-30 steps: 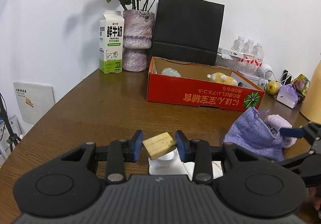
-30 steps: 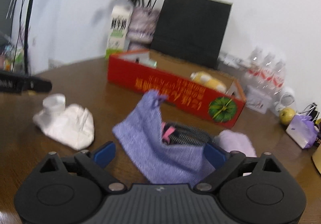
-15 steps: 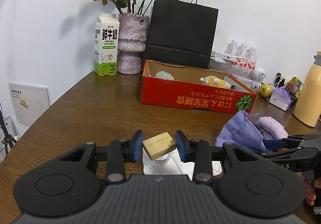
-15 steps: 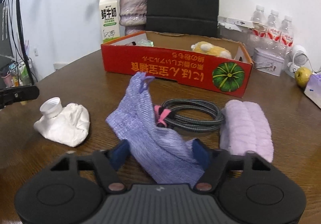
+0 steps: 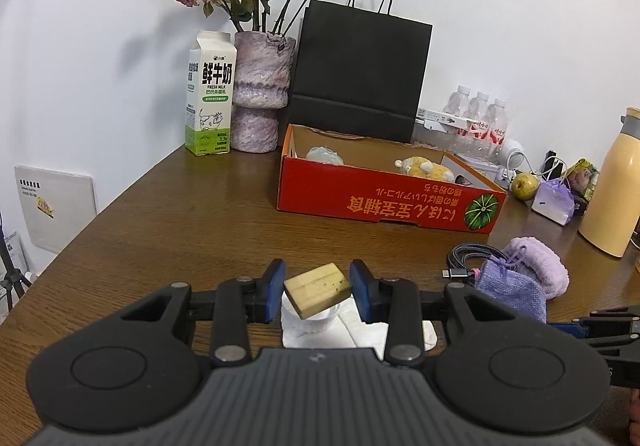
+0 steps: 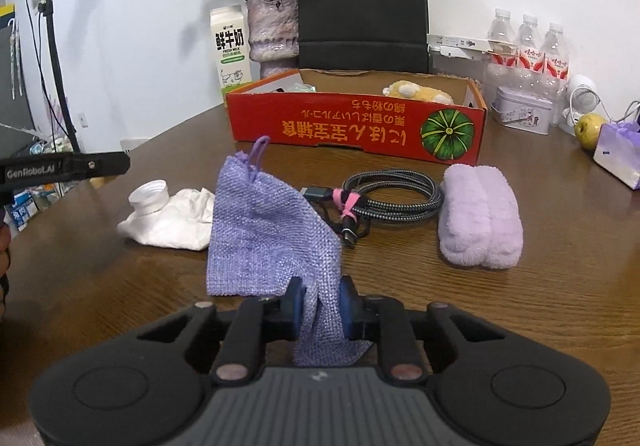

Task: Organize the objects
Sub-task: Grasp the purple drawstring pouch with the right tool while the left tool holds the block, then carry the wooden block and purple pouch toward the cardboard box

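Note:
My left gripper [image 5: 318, 286] is shut on a small wooden block [image 5: 320, 288], held just above a crumpled white bag with a screw cap [image 5: 316, 330], which also shows in the right wrist view [image 6: 172, 214]. My right gripper [image 6: 320, 302] has its jaws closing, and its pads press on the near corner of the purple knitted pouch [image 6: 264, 230], which lies on the wooden table [image 6: 520, 306]. Behind the pouch lie a coiled braided cable [image 6: 392, 194] and a lilac fluffy roll [image 6: 480, 222]. The open red cardboard box [image 6: 352, 130] stands further back with a yellow plush toy [image 6: 416, 92] inside.
Along the wall stand a milk carton [image 5: 210, 94], a vase of dried roses [image 5: 260, 94], a black paper bag [image 5: 360, 74] and water bottles [image 5: 478, 122]. A yellow flask [image 5: 616, 182], an apple [image 5: 524, 184], a small lilac bag [image 5: 554, 200] and a tin [image 6: 524, 110] crowd the right.
The right gripper's jaws went from wide apart to pinched on the purple pouch's near corner, and its view steadied and shifted. The left gripper kept its hold on the block.

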{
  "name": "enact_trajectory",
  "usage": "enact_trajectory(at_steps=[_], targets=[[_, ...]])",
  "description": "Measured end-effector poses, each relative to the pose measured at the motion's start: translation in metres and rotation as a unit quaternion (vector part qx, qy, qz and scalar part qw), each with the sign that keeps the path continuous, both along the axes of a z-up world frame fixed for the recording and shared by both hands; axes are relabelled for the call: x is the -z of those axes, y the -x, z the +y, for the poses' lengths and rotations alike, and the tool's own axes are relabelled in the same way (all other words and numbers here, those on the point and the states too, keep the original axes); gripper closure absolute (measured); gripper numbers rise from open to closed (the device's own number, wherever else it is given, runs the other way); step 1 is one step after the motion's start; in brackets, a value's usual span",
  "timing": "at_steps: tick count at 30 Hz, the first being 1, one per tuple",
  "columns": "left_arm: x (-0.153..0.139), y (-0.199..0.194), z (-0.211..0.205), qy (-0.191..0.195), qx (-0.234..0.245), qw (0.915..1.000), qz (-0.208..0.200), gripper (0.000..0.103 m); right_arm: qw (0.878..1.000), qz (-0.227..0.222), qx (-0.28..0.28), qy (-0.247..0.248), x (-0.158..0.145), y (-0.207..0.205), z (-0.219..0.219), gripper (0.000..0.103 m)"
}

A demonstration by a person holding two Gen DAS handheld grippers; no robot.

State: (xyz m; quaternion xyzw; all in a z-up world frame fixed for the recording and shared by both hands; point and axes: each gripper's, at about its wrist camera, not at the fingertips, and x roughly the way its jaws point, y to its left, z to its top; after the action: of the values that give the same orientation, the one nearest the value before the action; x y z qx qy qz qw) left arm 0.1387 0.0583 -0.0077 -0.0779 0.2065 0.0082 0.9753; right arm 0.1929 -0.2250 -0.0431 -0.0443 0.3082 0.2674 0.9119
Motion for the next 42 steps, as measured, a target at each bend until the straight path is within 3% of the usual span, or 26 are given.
enact_trajectory(at_steps=[10, 21, 42], targets=[[0.002, -0.001, 0.001, 0.001, -0.006, 1.0, 0.004, 0.067, 1.0, -0.003, 0.007, -0.017, -0.001, -0.003, 0.003, 0.09], [0.002, -0.004, -0.004, -0.011, -0.014, 0.9998, 0.006, 0.067, 0.997, -0.054, 0.031, -0.039, -0.01, 0.01, -0.004, 0.093], [-0.045, -0.024, -0.05, -0.038, 0.007, 0.9988, -0.031, 0.067, 0.992, -0.113, 0.022, -0.06, -0.051, -0.011, 0.01, 0.093]])
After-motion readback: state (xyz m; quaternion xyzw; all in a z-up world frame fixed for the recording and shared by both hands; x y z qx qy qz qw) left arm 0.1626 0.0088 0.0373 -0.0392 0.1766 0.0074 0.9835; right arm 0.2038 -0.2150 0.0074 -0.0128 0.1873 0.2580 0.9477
